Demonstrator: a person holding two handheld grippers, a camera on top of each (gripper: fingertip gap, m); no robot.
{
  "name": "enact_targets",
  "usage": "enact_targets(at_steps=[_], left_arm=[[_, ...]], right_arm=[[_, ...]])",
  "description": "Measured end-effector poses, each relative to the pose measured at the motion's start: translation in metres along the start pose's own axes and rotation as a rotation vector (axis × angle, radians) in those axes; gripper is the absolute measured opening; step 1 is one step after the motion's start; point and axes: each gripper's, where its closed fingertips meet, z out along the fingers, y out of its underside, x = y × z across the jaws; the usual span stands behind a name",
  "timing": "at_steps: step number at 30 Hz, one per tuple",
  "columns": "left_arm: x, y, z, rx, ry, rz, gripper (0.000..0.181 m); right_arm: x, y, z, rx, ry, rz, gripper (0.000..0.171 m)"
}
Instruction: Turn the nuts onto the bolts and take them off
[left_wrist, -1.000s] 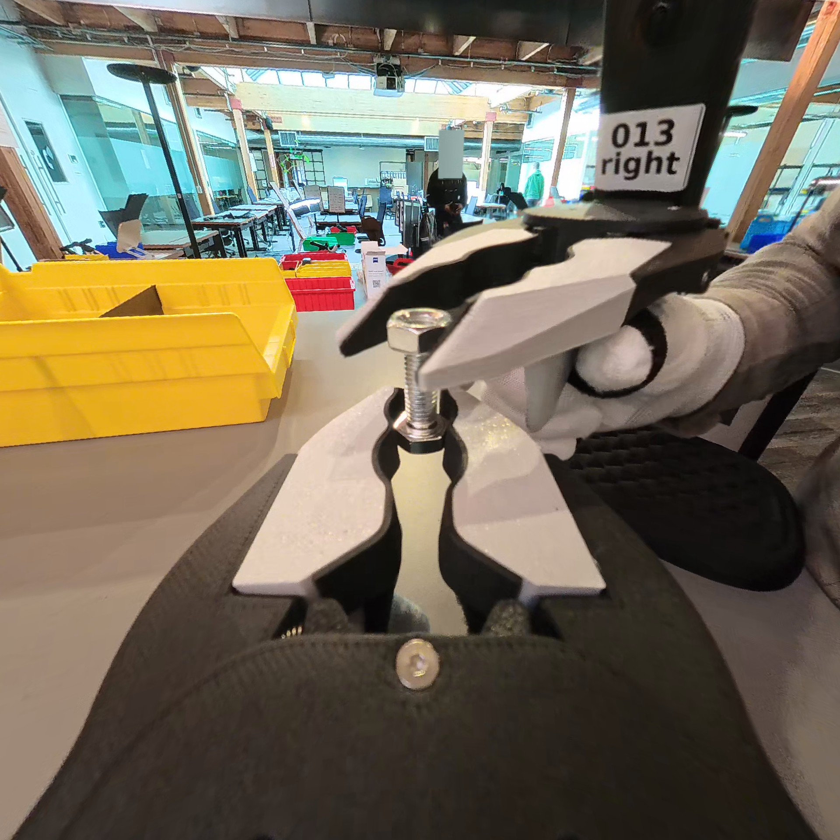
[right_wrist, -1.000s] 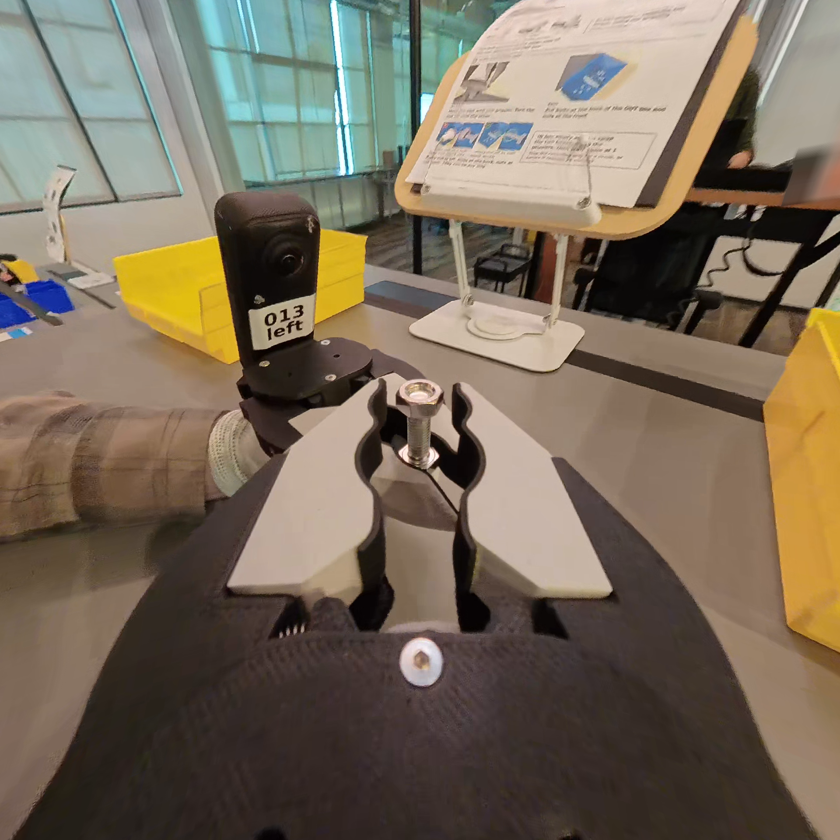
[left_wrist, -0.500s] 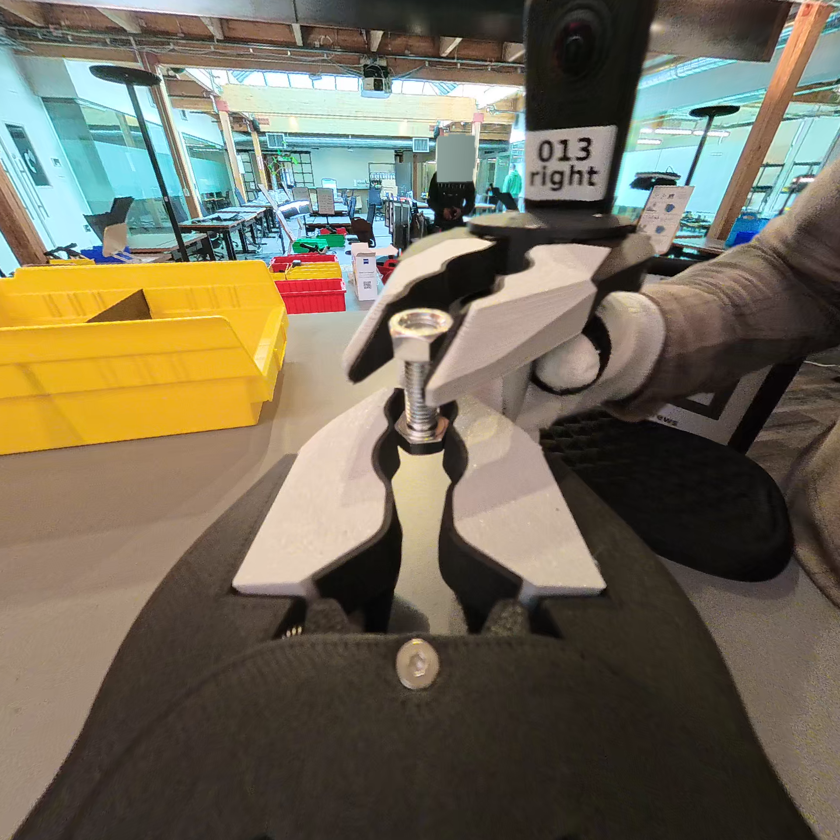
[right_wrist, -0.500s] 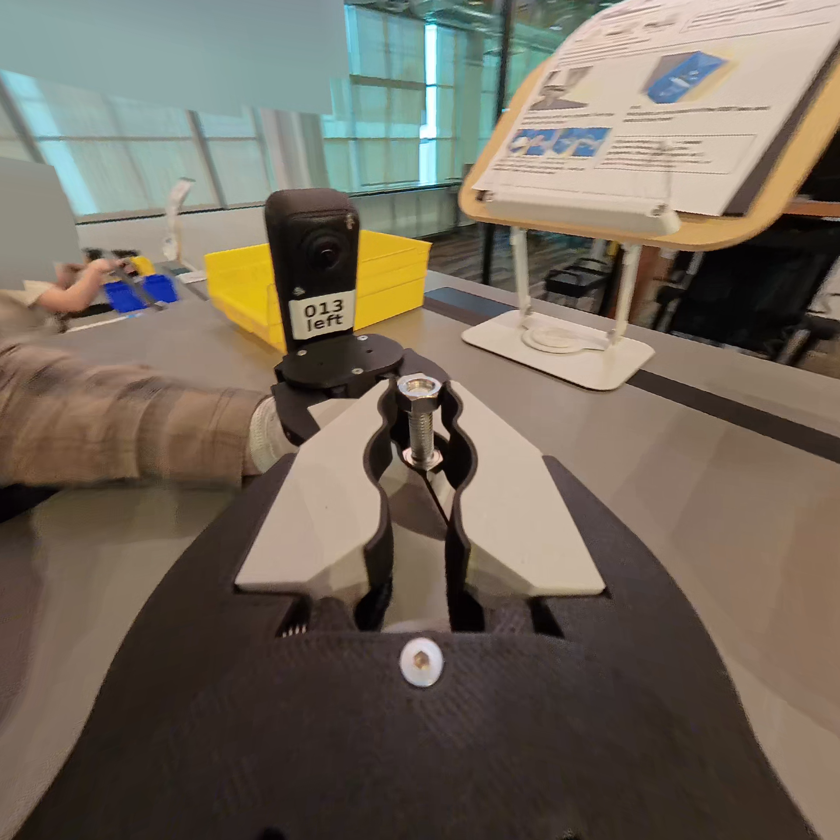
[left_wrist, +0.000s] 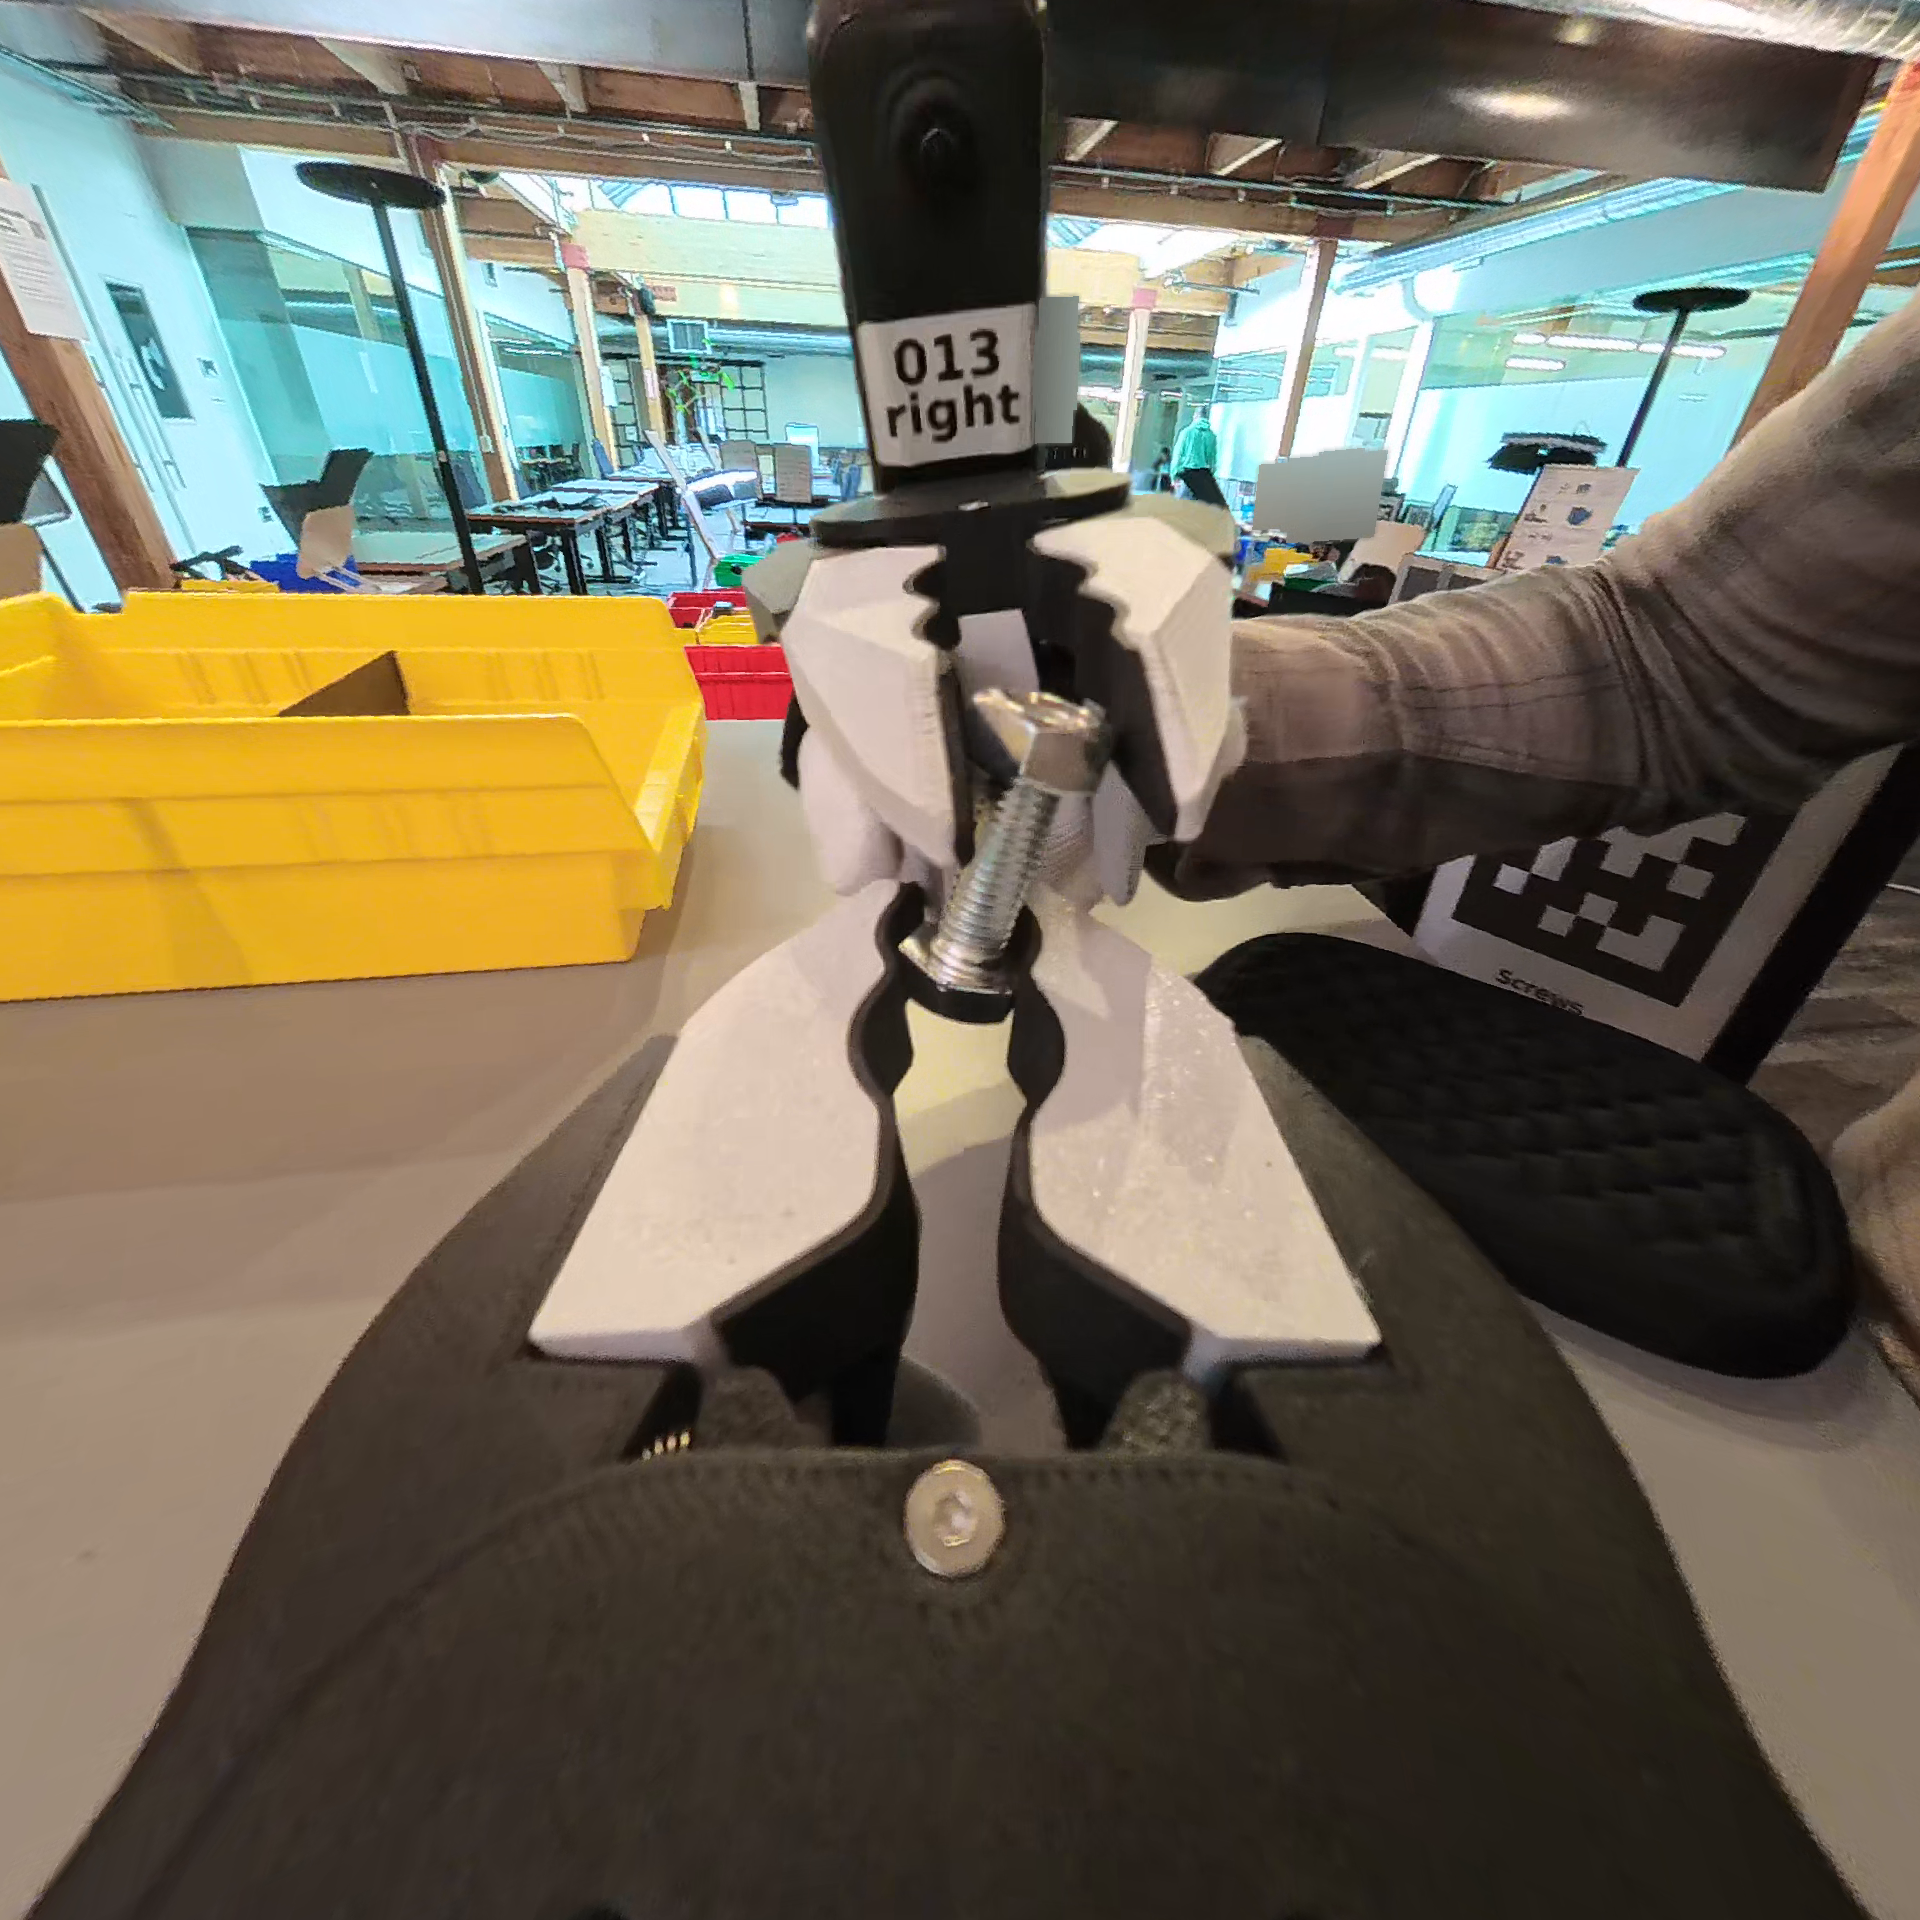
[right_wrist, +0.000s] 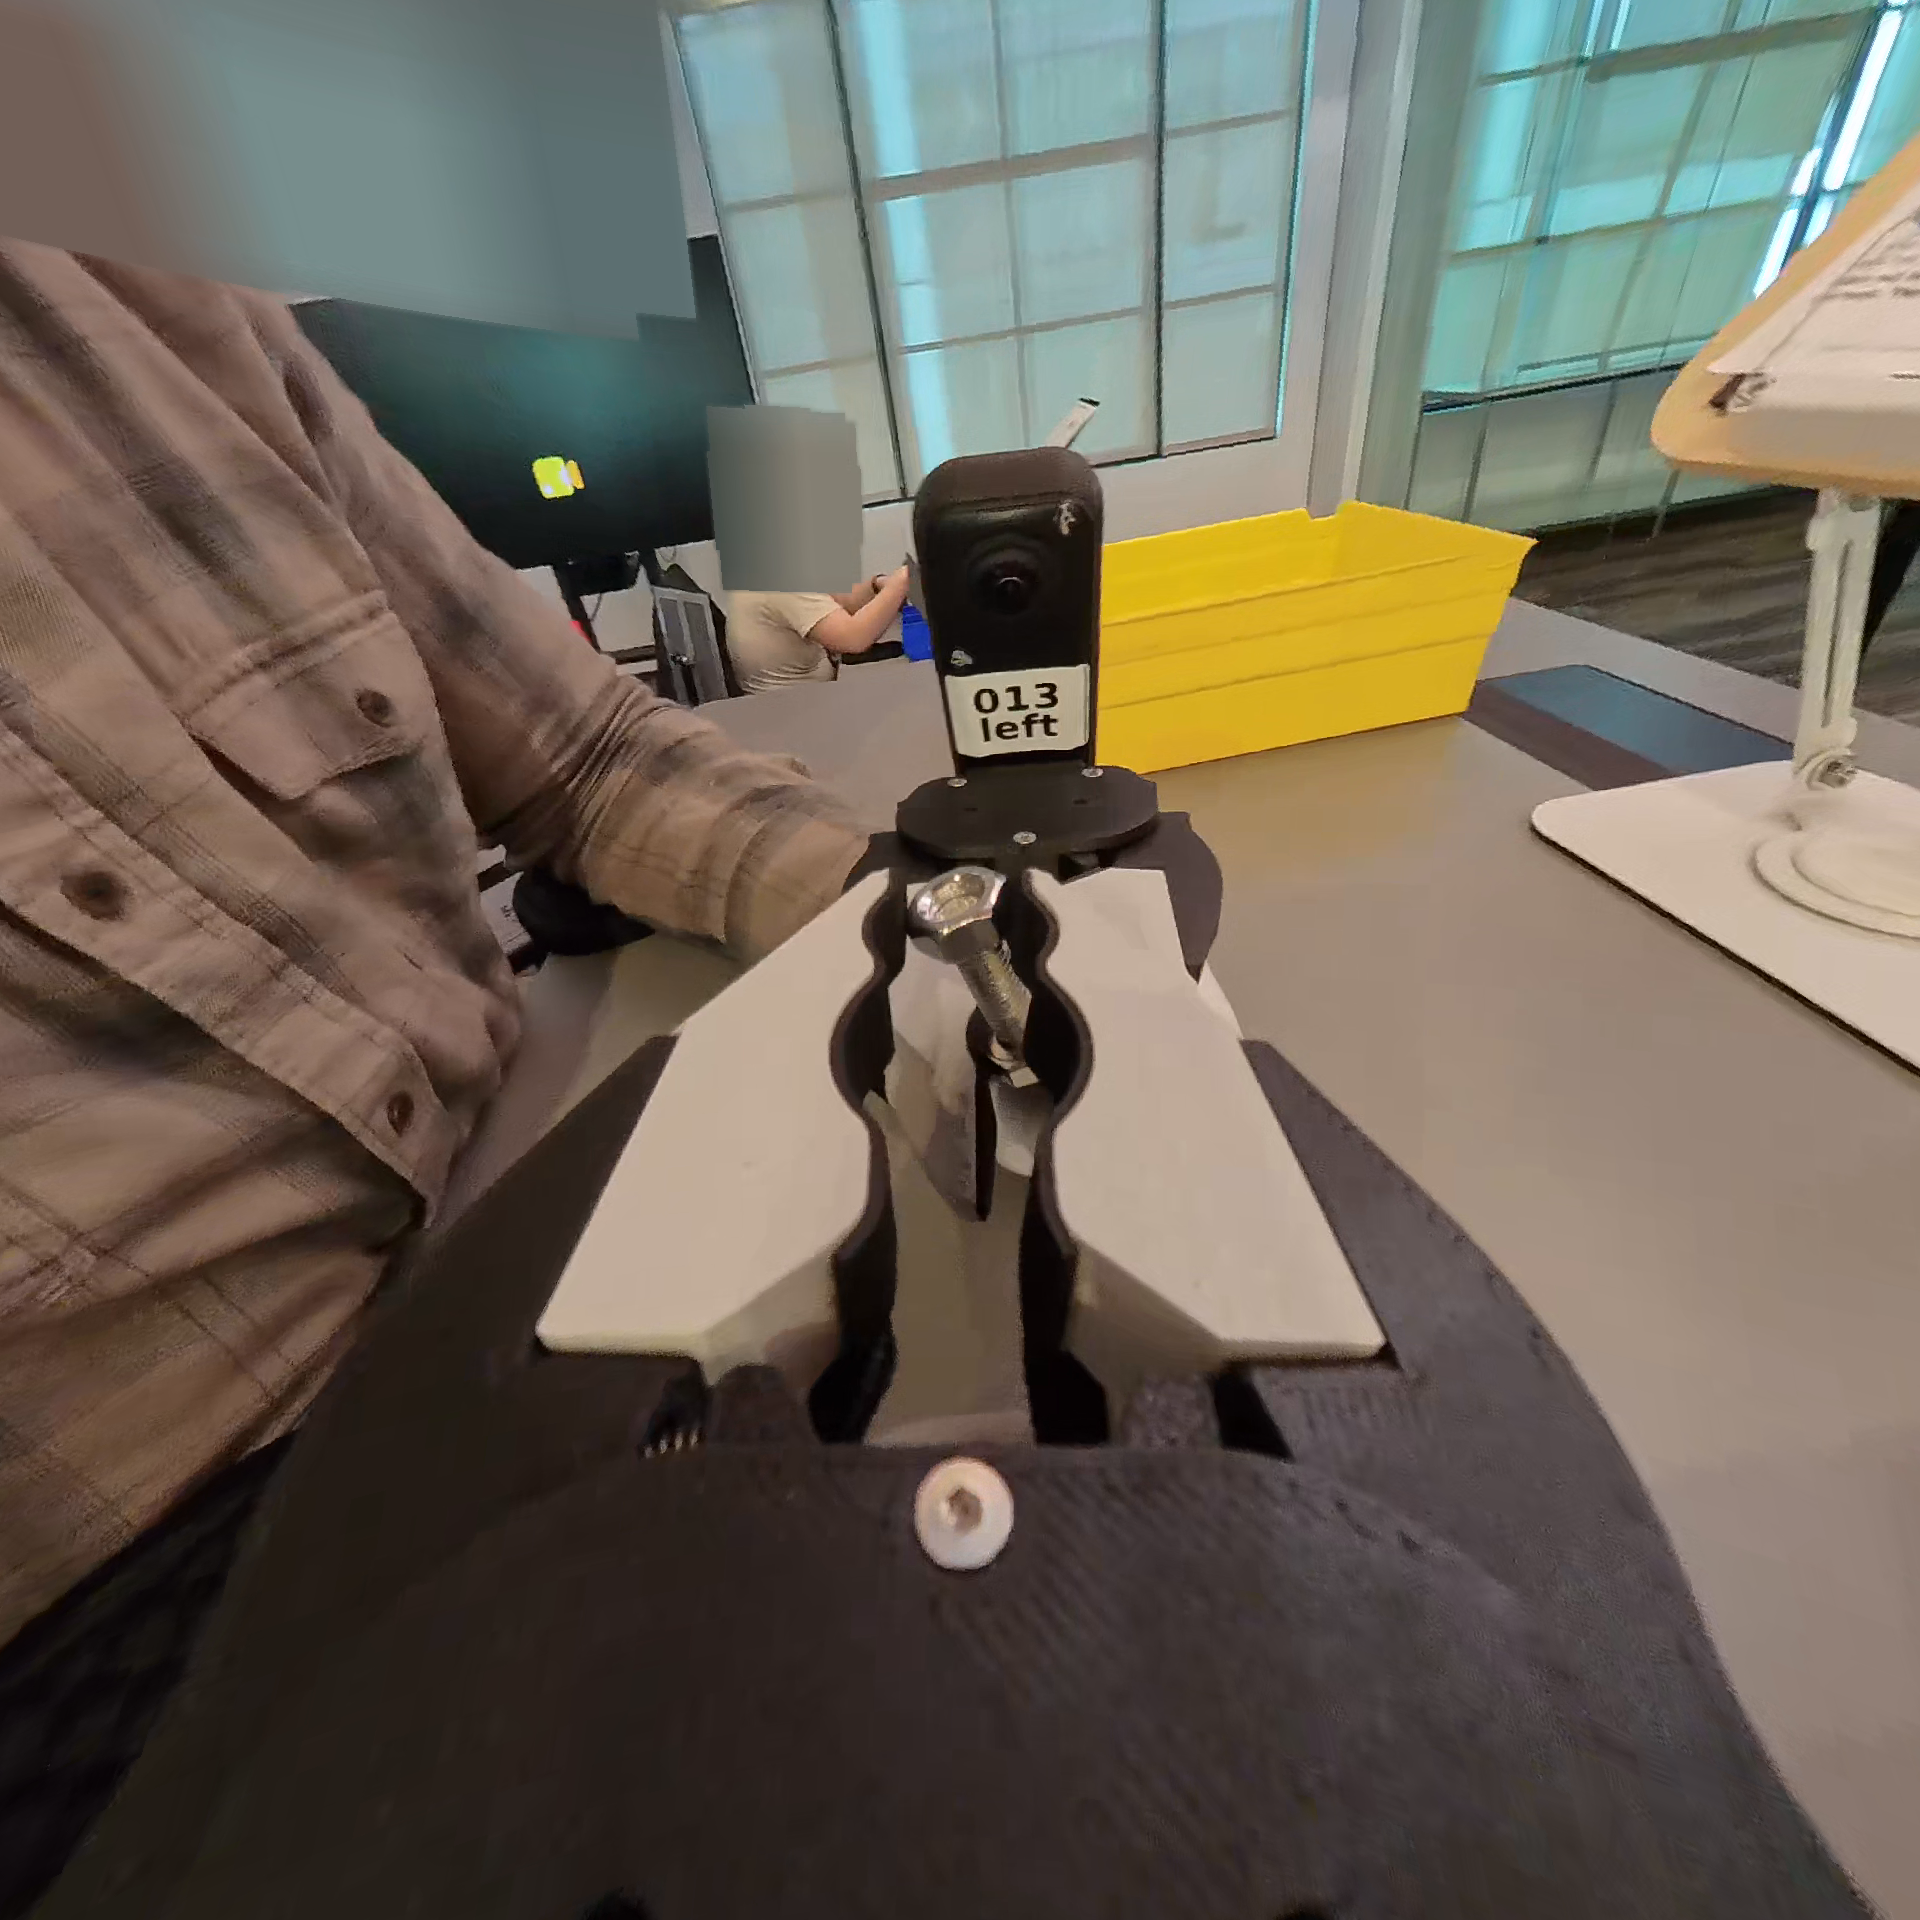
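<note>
Bolt (left_wrist: 1003, 862) held above the grey desk (left_wrist: 260, 1122) between the two hand-held grippers, long axis tilted, head end leaning up and to the right in the left wrist view. Lower end, with a nut (left_wrist: 961, 971), pinched between the tips of the left hand-held gripper (left_wrist: 961, 966); nut partly hidden by the black pads. Upper hexagonal end (right_wrist: 954, 906) clamped in the right hand-held gripper (right_wrist: 961, 920); whether bolt head or second nut, hard to tell. Yellow bin (left_wrist: 332, 790) at far left, cut off by the frame edge.
</note>
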Motion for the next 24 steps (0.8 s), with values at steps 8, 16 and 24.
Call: enact_targets(at_steps=[8,16,24], left_arm=[[-0.004,0.0,-0.001,-0.001,-0.024,0.004,0.014],[-0.005,-0.001,-0.002,0.008,-0.023,-0.008,0.014],[0.007,0.002,0.001,-0.015,0.034,0.012,0.015]], right_arm=[[0.01,-0.005,-0.003,0.004,0.267,-0.109,0.038],[0.013,-0.009,-0.008,0.02,0.569,-0.249,0.017],[0.001,-0.006,-0.007,-0.021,0.343,-0.241,0.016]])
